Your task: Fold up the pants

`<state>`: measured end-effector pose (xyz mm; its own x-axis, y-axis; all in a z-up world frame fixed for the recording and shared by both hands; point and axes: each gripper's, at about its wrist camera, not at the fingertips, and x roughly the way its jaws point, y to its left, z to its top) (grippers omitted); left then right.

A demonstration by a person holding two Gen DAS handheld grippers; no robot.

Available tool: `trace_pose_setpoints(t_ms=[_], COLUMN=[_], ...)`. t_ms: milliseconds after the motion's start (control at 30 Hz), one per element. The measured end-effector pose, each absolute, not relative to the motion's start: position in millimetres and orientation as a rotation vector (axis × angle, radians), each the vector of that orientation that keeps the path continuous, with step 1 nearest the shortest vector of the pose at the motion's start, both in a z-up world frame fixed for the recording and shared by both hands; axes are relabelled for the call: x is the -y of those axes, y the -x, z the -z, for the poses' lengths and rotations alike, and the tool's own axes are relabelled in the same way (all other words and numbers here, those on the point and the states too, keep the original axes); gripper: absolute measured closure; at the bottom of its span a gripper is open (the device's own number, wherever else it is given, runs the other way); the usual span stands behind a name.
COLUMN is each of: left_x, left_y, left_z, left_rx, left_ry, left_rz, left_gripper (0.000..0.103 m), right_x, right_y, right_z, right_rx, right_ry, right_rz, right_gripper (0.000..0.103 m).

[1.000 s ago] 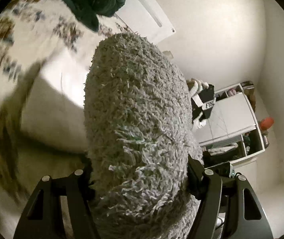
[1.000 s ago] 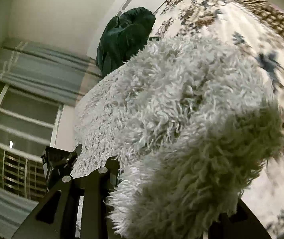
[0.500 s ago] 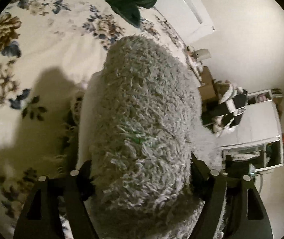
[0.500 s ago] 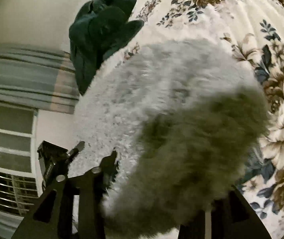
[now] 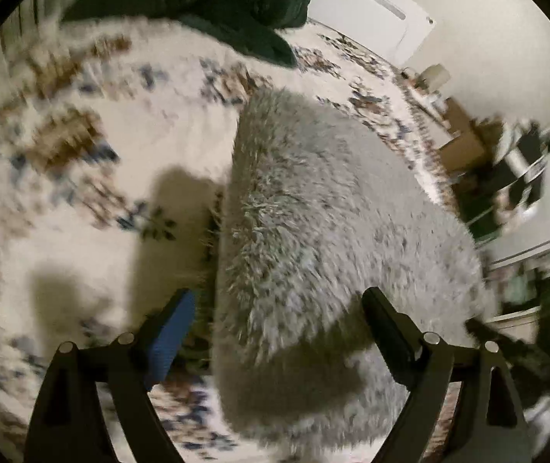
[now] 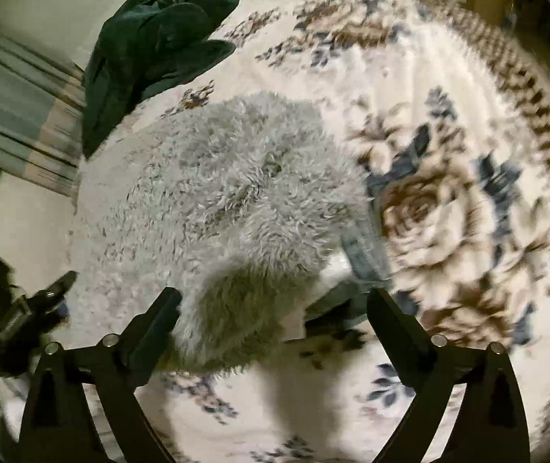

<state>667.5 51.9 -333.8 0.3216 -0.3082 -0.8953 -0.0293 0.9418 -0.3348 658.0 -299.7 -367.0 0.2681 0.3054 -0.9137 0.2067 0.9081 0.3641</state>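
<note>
Shaggy grey pants [image 5: 325, 231], seemingly folded, on floral bedspread [image 5: 101, 146]

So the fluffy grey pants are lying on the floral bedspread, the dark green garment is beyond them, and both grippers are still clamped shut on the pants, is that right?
Not quite. Both grippers are open: in each wrist view the fingers stand wide apart, the left gripper and right gripper straddling the fluffy grey pants without pinching them. The rest holds: the pants lie on the floral bedspread, with the dark green garment beyond.
</note>
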Motion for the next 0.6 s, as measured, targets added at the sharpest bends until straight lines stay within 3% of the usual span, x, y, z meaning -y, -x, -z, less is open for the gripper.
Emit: trace_pose_setpoints(t_ms=[267, 600], left_x=[-17.3, 15.8], left_y=[-619.1, -524.1], left_z=[268.4, 163.5], left_rx=[-1.106, -1.001], left_ry=[0.064, 0.060], left_rz=[0.040, 0.014], left_gripper=[0.015, 0.015], right_x=[275.1, 262.1], right_y=[-620.1, -513.6], right_z=[281.7, 156.6], right_rx=[-1.156, -1.024], right_ry=[-0.115, -0.067], right_rz=[0.068, 0.027], right_gripper=[0.000, 0.000])
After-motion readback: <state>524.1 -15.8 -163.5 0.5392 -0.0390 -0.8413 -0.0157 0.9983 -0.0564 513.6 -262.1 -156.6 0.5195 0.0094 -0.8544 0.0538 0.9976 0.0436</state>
